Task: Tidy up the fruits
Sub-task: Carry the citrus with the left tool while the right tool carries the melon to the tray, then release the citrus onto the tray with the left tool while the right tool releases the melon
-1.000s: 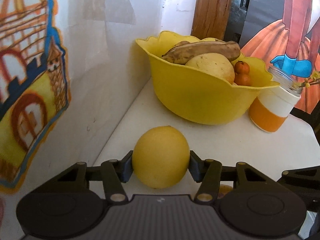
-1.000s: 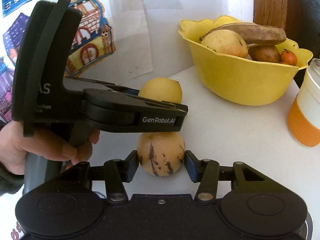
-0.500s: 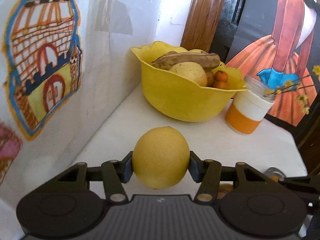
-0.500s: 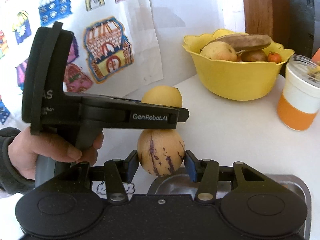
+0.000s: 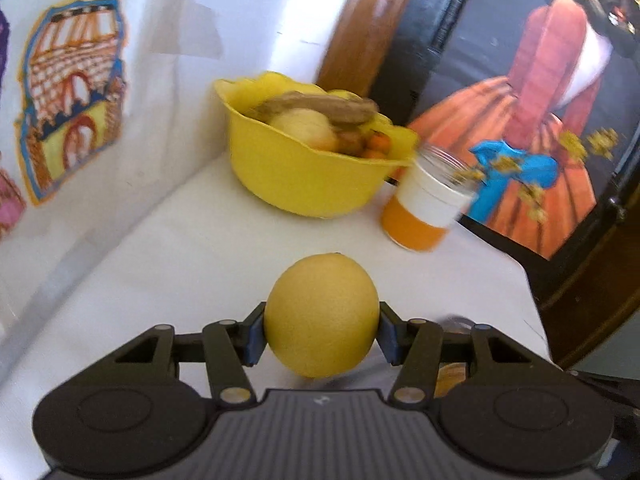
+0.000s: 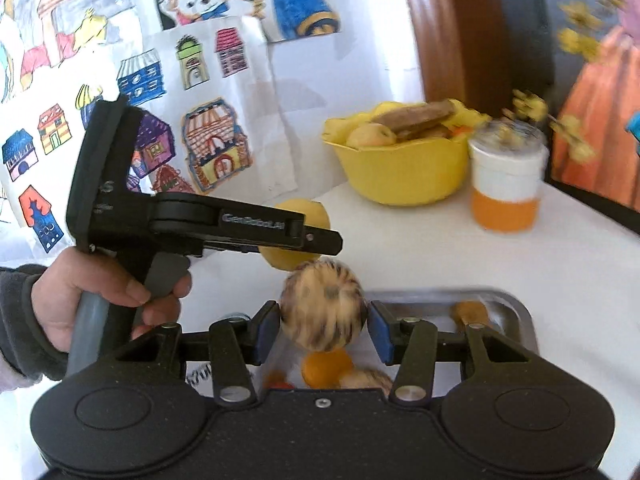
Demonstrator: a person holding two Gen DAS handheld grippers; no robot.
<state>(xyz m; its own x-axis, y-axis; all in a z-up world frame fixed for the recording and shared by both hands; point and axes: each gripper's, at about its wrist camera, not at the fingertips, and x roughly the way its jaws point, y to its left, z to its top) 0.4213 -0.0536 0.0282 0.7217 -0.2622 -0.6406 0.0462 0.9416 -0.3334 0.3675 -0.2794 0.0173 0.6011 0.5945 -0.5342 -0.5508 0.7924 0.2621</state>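
Step in hand, as I read it: both fruits are lifted and in transit, away from the yellow bowl point(image 5: 304, 176) at upper centre and toward the metal tray point(image 6: 516, 312) at lower right of the right wrist view.

Left gripper point(image 5: 320, 334): jaws clamped on a plain yellow fruit point(image 5: 321, 330), pads pressing both its sides, above the white table point(image 5: 208, 248).

Right gripper point(image 6: 322, 330): its jaws have just been closing. A striped fruit point(image 6: 323, 308), blurred, sits between the blue pads point(image 6: 267, 330); the left pad touches, a thin gap shows at the right pad, so a firm hold is uncertain.

Tray already holds an orange fruit point(image 6: 326, 366) and other pieces, low centre of frame, partly hidden.

Next move calls for lowering each fruit into a bare part of the tray, clear of those pieces, then parting the jaws.

Pose: both grippers tilt downward. A hand point(image 6: 104, 296) with a dark sleeve grips the left tool's handle at left of frame, its fingers crossing just above the striped fruit. A jar point(image 6: 506, 184) stands beside the bowl.
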